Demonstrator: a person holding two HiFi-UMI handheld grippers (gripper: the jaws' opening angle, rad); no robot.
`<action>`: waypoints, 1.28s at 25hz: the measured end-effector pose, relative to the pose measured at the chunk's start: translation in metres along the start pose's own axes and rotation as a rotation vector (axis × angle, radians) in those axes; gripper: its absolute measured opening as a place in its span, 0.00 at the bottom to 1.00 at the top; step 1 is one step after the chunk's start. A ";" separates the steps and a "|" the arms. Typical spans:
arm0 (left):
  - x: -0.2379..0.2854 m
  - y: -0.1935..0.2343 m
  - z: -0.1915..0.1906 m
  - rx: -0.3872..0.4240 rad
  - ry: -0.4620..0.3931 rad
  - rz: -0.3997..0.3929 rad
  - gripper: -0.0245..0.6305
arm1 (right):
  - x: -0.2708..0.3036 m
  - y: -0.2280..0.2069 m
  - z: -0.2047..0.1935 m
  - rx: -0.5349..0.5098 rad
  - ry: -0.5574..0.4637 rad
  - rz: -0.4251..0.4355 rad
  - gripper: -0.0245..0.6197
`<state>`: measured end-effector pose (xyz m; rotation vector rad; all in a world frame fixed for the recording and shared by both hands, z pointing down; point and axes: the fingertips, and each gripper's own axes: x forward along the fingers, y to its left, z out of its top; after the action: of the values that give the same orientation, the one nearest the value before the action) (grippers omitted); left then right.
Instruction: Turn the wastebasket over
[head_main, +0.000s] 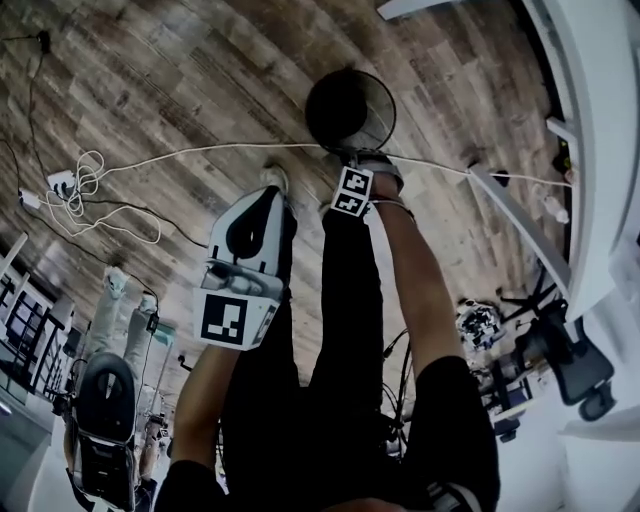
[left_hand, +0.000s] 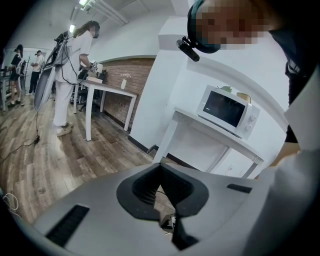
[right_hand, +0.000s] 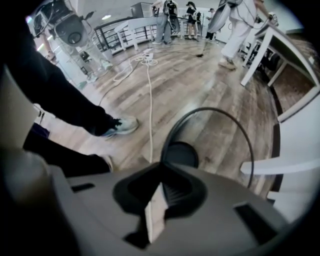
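A black wire-mesh wastebasket (head_main: 345, 105) stands on the wood floor with its open top up. In the right gripper view its thin round rim (right_hand: 210, 109) and dark bottom (right_hand: 181, 154) show from above. My right gripper (head_main: 358, 162) points straight down at the near side of the rim. Its jaws (right_hand: 156, 192) stand closed to a narrow slit, and the rim runs right into where they meet. My left gripper (head_main: 262, 205) is held higher at the left, away from the basket. In its own view the left gripper (left_hand: 167, 210) is shut on nothing.
A white cable (head_main: 200, 152) crosses the floor just in front of the basket, with a power strip (head_main: 60, 182) at the left. White table legs (head_main: 520, 210) stand right of the basket. My shoe (right_hand: 120, 125) is beside it. A microwave (left_hand: 227, 110) sits on a white shelf; people (left_hand: 70, 75) stand farther off.
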<state>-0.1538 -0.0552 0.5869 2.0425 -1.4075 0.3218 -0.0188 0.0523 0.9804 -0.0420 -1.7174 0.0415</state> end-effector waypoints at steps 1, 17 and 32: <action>-0.001 0.000 -0.002 0.001 0.000 0.000 0.09 | 0.002 0.004 0.000 0.000 0.000 0.002 0.11; -0.011 0.004 -0.032 -0.010 0.006 0.016 0.09 | 0.033 0.046 -0.003 0.011 0.011 0.033 0.11; -0.014 0.002 -0.036 -0.003 -0.011 0.014 0.09 | 0.036 0.055 -0.003 0.040 0.005 0.019 0.13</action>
<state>-0.1559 -0.0225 0.6077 2.0360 -1.4286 0.3145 -0.0207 0.1096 1.0138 -0.0289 -1.7107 0.0902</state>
